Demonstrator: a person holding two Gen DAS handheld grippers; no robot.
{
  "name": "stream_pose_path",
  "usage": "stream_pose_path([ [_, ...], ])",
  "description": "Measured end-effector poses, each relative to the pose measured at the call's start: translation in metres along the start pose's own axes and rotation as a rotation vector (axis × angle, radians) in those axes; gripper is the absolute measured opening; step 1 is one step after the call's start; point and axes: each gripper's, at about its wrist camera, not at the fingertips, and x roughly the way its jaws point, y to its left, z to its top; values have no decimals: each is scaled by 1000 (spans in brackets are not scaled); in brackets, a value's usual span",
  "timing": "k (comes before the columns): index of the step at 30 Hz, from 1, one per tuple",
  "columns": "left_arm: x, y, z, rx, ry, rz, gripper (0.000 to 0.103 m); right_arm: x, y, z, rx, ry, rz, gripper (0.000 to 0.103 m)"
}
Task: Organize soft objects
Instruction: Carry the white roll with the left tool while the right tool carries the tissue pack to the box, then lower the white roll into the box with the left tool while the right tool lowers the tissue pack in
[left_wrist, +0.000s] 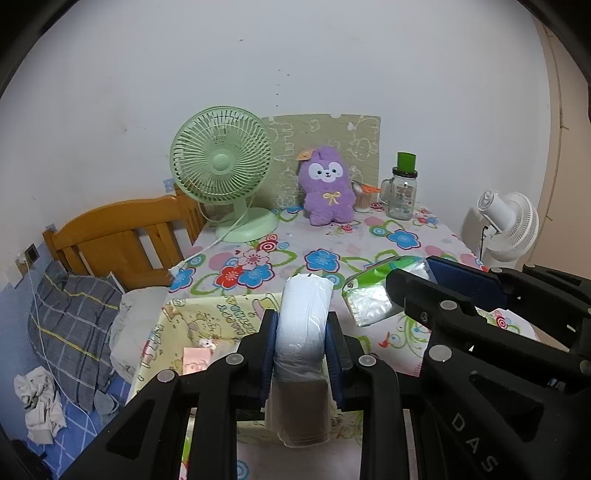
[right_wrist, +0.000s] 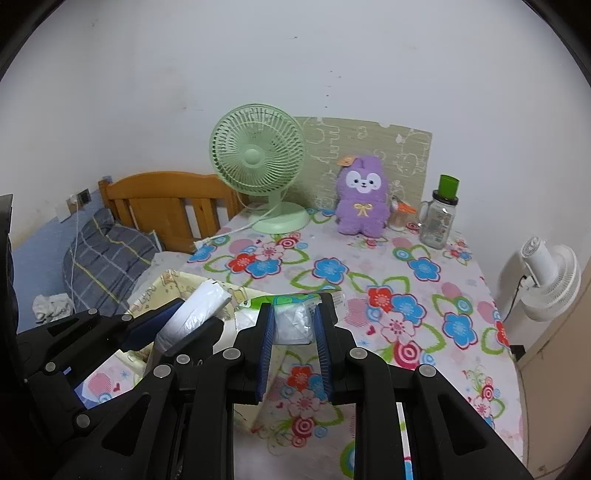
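My left gripper (left_wrist: 301, 326) is shut on a white plastic-wrapped tissue pack (left_wrist: 303, 325), held above a yellow cartoon-print storage box (left_wrist: 207, 317) at the table's left edge. My right gripper (right_wrist: 293, 321) is shut on a green-and-white tissue pack (right_wrist: 291, 317) just right of the box; this pack also shows in the left wrist view (left_wrist: 369, 295). The white pack and left gripper (right_wrist: 177, 325) show in the right wrist view. A purple plush toy (left_wrist: 327, 190) sits upright at the back of the table.
A green desk fan (left_wrist: 221, 166) and its cord stand back left on the floral tablecloth (left_wrist: 321, 258). A glass jar with a green lid (left_wrist: 402, 192) is back right. A white fan (left_wrist: 506, 225) stands beyond the right edge. A bed with a grey plaid pillow (left_wrist: 70, 325) lies left.
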Motion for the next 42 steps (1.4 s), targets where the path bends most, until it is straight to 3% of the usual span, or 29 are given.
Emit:
stream_pose_path([
  [11,12,30,0,-28,14,28,24,21,28,10,-31,18,60,25],
  [22,36,56,-10,-56,77,47,25,52,45,6,-28,76,120,25],
  [31,63,68,-19,-70,130,77,39,79,52,0,-11,143,151,28],
  [33,67,68,-21,-68,140,82,50,83,51,-2,-4,160,152,28],
  [35,71,69,-24,-67,150,82,67,85,51,-4,-6,170,135,32],
  [36,72,70,-25,-69,150,74,74,86,50,-5,-9,171,120,39],
  [40,70,70,-26,-75,144,55,81,84,44,-8,8,151,108,68],
  [42,68,69,-27,-71,140,52,84,83,41,-9,23,144,97,74],
])
